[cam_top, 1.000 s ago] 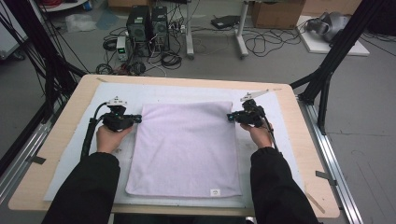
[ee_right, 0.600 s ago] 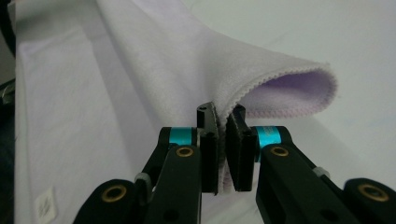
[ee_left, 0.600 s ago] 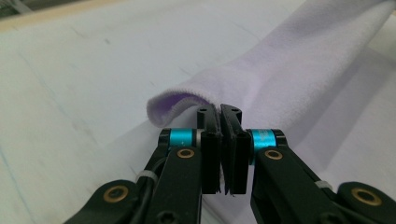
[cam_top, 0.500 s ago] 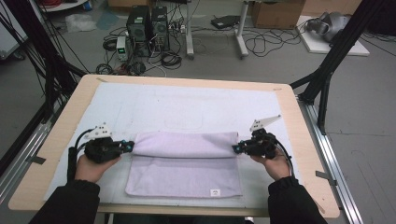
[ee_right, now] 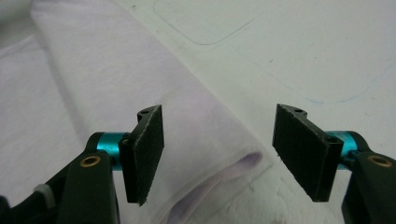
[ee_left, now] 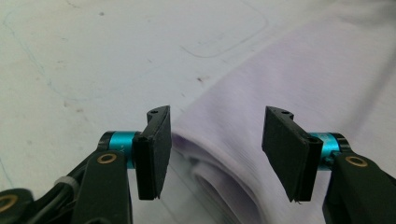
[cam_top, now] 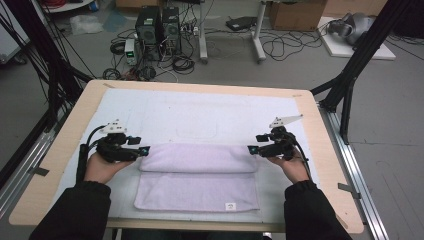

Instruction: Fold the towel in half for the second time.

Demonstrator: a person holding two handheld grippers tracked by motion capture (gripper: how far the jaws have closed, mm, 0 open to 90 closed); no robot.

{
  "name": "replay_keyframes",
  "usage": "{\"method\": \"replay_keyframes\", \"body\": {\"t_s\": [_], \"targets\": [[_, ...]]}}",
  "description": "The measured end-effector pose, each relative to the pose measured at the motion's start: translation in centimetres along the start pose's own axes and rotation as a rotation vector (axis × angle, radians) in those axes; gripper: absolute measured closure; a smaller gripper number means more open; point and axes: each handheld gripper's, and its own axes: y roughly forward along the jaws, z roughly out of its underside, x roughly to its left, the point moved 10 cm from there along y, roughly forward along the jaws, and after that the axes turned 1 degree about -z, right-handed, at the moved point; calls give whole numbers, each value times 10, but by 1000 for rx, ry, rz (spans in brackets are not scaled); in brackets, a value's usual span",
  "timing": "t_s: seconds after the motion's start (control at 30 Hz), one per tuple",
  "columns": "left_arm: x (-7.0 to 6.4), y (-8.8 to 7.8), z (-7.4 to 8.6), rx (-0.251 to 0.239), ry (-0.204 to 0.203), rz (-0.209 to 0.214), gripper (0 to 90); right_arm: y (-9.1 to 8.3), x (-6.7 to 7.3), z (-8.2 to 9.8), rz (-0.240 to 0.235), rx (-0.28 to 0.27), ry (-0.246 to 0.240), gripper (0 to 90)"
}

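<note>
A lavender towel point(cam_top: 197, 175) lies on the white mat point(cam_top: 200, 112), its far part folded over toward the near side, with a doubled band point(cam_top: 200, 157) across the middle. My left gripper point(cam_top: 142, 151) is at the fold's left end and my right gripper point(cam_top: 252, 149) at its right end. Both have just been opening. In the left gripper view the left gripper point(ee_left: 217, 144) stands open, with the towel's folded corner point(ee_left: 219, 154) loose between its pads. The right gripper point(ee_right: 219, 151) is open too, over the towel's other corner point(ee_right: 219, 168).
The mat covers most of a wooden table point(cam_top: 327, 165). A small white tag point(cam_top: 230, 205) marks the towel's near edge. Beyond the table lie computer cases point(cam_top: 157, 25), cables and black frame legs point(cam_top: 350, 75) on the floor.
Both hands drew the towel's far edge toward the near side and folded it over. Both sets of jaws, shut on the corners before, have opened and let go.
</note>
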Motion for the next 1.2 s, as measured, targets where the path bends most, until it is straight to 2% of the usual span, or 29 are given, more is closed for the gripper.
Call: {"method": "replay_keyframes", "body": {"t_s": [0.07, 0.13, 0.17, 0.2, 0.27, 0.33, 0.37, 0.47, 0.53, 0.63, 0.73, 0.83, 0.9, 0.97, 1.07, 1.1, 1.13, 1.2], "targets": [[4, 14, 4, 39, -28, 10, 418, 10, -4, 4, -15, 26, 18, 335], [7, 26, 14, 99, -58, 30, 433, 21, -4, 11, -50, 67, 51, 353], [5, 29, 18, 118, -57, 64, 516, 26, -3, 15, -75, 85, 59, 390], [3, 30, 20, 120, -56, 95, 642, 29, -1, 18, -109, 91, 69, 469], [0, 29, 19, 96, -49, 111, 781, 30, 7, 23, -202, 98, 74, 699], [-1, 24, 15, 68, -32, 100, 821, 27, 10, 21, -194, 90, 23, 763], [-2, 21, 12, 55, -28, 95, 826, 24, 13, 19, -198, 85, 15, 774], [-7, 6, 0, -29, -33, 103, 826, 14, 21, 10, -177, 55, -34, 779], [-13, -7, -9, -89, -17, 112, 823, 5, 27, 4, -162, 26, -59, 779], [-24, -27, -14, -136, 12, 101, 822, -9, 40, -5, -155, -8, -91, 778], [-40, -48, -4, -157, 39, 115, 818, -27, 60, -9, -166, -48, -135, 750], [-62, -65, 25, -134, 64, 153, 771, -44, 84, 1, -187, -67, -178, 701], [-73, -73, 45, -110, 77, 167, 713, -54, 99, 13, -234, -74, -188, 672], [-77, -77, 58, -75, 89, 150, 613, -59, 104, 22, -236, -74, -190, 626], [-75, -75, 62, -46, 84, 138, 517, -58, 99, 29, -211, -63, -167, 572], [-75, -73, 61, -44, 85, 136, 487, -54, 99, 30, -216, -53, -148, 557], [-75, -68, 58, -42, 90, 137, 474, -49, 100, 30, -224, -45, -152, 545], [-74, -59, 55, -35, 97, 129, 454, -33, 99, 35, -180, -9, -187, 525]]}}
